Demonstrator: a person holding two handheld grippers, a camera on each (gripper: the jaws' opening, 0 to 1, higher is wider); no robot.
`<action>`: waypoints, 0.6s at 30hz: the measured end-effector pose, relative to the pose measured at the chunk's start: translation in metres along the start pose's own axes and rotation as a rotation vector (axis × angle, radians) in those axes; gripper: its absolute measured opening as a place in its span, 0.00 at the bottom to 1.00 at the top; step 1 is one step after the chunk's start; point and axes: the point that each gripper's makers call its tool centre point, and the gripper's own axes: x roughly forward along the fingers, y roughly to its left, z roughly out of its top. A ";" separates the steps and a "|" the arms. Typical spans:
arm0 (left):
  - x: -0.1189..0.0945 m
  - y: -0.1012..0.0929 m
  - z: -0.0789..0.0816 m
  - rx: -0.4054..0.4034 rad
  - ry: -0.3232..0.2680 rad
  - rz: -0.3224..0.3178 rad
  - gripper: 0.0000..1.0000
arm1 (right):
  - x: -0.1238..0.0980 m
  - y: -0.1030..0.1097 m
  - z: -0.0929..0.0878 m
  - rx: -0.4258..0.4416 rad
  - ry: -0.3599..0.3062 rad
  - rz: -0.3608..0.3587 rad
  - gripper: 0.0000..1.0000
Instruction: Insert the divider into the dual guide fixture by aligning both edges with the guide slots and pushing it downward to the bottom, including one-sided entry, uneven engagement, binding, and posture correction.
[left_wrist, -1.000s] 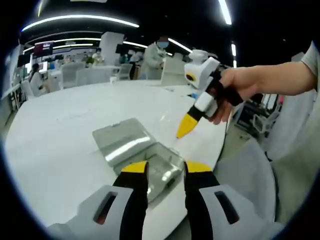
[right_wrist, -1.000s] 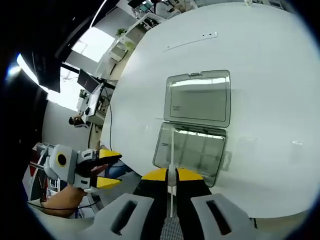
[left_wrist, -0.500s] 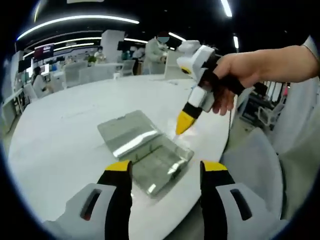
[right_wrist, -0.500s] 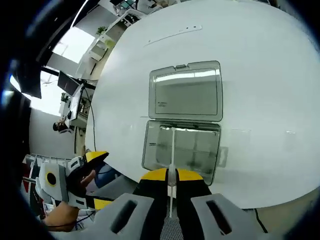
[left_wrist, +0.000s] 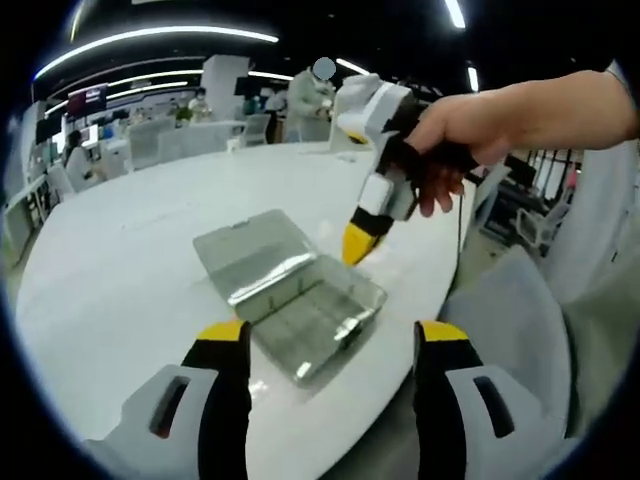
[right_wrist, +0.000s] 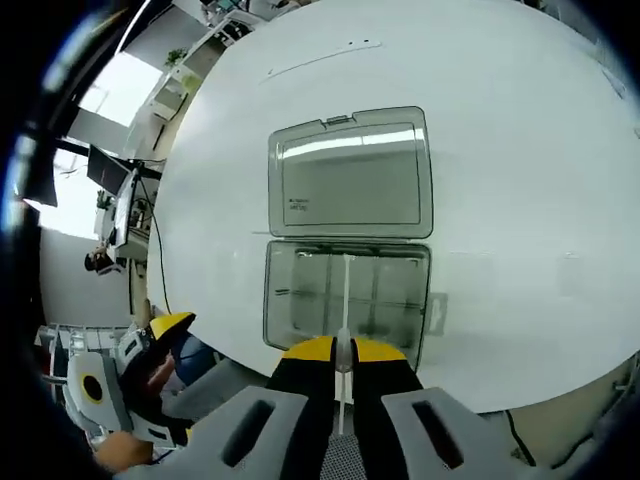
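Observation:
A clear plastic case lies open on the white table, its lid (right_wrist: 350, 170) laid flat behind its compartmented base (right_wrist: 300, 300). My right gripper (right_wrist: 340, 348) is shut on a thin white divider (right_wrist: 345, 290), which stands edge-on over the middle of the base. In the left gripper view the case (left_wrist: 290, 290) sits ahead of my left gripper (left_wrist: 332, 332), whose jaws stand wide open and hold nothing. There the right gripper (left_wrist: 357, 243), held by a hand, hovers with its yellow tip just above the far side of the base. The left gripper (right_wrist: 160, 345) shows at the lower left, off the table.
The round white table (left_wrist: 120, 250) has its near edge (right_wrist: 480, 395) just beyond the case. A grey chair back (left_wrist: 500, 330) stands at the right of the table. People, desks and chairs fill the room behind (left_wrist: 200, 130).
My left gripper's jaws have spread from a narrow gap to wide apart. The right gripper, with the divider, has come closer over the case's base.

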 end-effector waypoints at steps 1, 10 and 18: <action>0.000 0.000 -0.001 -0.001 0.000 -0.001 0.63 | 0.000 0.000 0.002 0.002 -0.010 -0.003 0.00; -0.001 -0.001 -0.005 -0.007 0.002 -0.008 0.63 | 0.007 -0.002 -0.002 0.020 0.029 -0.040 0.00; -0.001 -0.001 -0.007 -0.016 0.005 -0.010 0.62 | 0.012 0.003 -0.005 0.041 0.053 -0.040 0.00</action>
